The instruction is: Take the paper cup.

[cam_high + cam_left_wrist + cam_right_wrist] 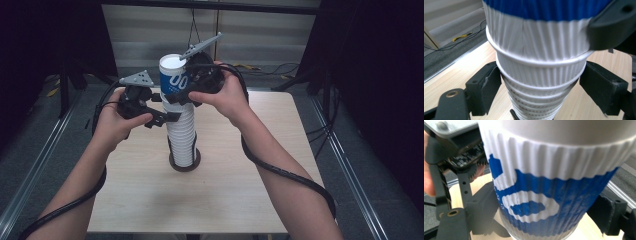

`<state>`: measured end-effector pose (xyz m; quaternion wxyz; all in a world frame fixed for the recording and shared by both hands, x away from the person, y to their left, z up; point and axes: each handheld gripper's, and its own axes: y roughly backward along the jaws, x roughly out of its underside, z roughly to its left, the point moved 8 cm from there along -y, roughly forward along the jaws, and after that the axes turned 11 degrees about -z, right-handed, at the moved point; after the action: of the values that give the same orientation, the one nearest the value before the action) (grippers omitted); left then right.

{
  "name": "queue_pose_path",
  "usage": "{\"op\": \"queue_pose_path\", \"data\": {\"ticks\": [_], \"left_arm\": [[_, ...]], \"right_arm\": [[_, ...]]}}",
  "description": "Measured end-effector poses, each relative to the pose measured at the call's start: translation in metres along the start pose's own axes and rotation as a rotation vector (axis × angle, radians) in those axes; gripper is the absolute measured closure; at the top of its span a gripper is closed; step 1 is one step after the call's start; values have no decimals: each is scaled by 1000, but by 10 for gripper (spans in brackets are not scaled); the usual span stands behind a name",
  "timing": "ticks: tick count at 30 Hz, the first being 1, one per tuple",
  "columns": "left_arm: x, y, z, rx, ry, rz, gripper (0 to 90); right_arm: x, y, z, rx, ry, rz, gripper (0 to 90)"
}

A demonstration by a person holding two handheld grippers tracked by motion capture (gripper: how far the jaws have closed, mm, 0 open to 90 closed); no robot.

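Here, both tools around cups (181, 125)

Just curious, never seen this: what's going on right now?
Right gripper clamps top cup. Left gripper grips cup stack below. Nothing in the way.

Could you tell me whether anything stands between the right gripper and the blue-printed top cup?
Nothing visible does. The right gripper already has its jaws on either side of the top cup, while the left gripper brackets the white stack just below.
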<state>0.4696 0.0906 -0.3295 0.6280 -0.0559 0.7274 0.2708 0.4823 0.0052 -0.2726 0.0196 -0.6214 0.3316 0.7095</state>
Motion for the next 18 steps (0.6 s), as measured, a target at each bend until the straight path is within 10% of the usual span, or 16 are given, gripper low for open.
{"op": "queue_pose_path", "data": {"ticks": [18], "left_arm": [[0,0,-1,-4,-2,3,179]], "right_arm": [[-16,13,-2,3,2,-43,170]]}}
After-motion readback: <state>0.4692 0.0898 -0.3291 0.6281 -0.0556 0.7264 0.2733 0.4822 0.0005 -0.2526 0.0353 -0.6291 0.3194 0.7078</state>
